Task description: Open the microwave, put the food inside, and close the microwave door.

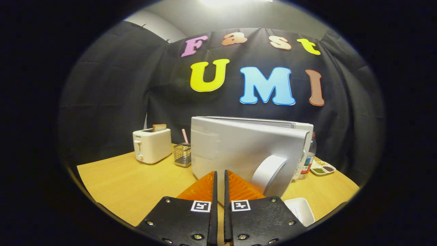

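Gripper view: gripper (220, 176) at bottom centre of the frame, both fingers nearly together, only a thin slit between them, nothing seen clamped in the slit. Fingertips reach up to the lower front of the microwave door (239, 150); contact can't be confirmed from this angle.

Microwave (293, 128) sits centre frame on the wooden table (123, 184). Its door is swung partly outward, grey face angled toward the camera, hinge side to the right where the white body shows behind the door's top edge. Rounded white handle (268, 172) on the door's lower right, just right of the fingers. Cavity interior hidden behind the door.

White tray (300, 210) at lower right of the frame, on the table right of the gripper body; contents can't be made out, so whether it holds the food is unclear.

Left of centre: white toaster (152, 145) with a slice of toast (159, 127) sticking up out of its slot. Between toaster and microwave, a wire mesh holder (182, 154) with a striped straw (184, 136) standing in it.

Right of the microwave: a bottle (311, 153) partly hidden behind the door edge, and beside it a small divided dish (322, 168) with bits in its compartments, near the table's far right corner.
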Demonstrator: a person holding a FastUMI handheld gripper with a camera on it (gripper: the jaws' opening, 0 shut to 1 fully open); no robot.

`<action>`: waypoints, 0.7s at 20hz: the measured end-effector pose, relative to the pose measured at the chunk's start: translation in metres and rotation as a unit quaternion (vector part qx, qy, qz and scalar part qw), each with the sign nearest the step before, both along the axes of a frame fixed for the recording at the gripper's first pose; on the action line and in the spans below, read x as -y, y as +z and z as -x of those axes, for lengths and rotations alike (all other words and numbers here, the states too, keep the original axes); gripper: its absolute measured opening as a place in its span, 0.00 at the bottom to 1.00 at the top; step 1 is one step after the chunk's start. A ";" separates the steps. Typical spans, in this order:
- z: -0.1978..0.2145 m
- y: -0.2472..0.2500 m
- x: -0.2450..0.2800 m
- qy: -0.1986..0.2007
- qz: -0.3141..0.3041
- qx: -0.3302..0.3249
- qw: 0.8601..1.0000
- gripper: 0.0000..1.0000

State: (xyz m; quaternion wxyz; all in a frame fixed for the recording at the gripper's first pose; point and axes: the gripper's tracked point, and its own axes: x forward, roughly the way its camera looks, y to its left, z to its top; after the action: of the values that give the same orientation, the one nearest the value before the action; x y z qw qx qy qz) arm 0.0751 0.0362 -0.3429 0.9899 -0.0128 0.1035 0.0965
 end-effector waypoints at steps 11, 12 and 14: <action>-0.099 0.000 0.066 -0.089 0.022 0.005 0.996 0.08; -0.109 -0.003 0.072 -0.098 0.029 0.002 0.995 0.08; -0.127 -0.006 0.078 -0.112 0.027 -0.003 0.993 0.08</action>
State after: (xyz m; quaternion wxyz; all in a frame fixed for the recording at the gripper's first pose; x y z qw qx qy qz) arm 0.2023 -0.0422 -0.3489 0.9934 -0.0277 0.1100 -0.0176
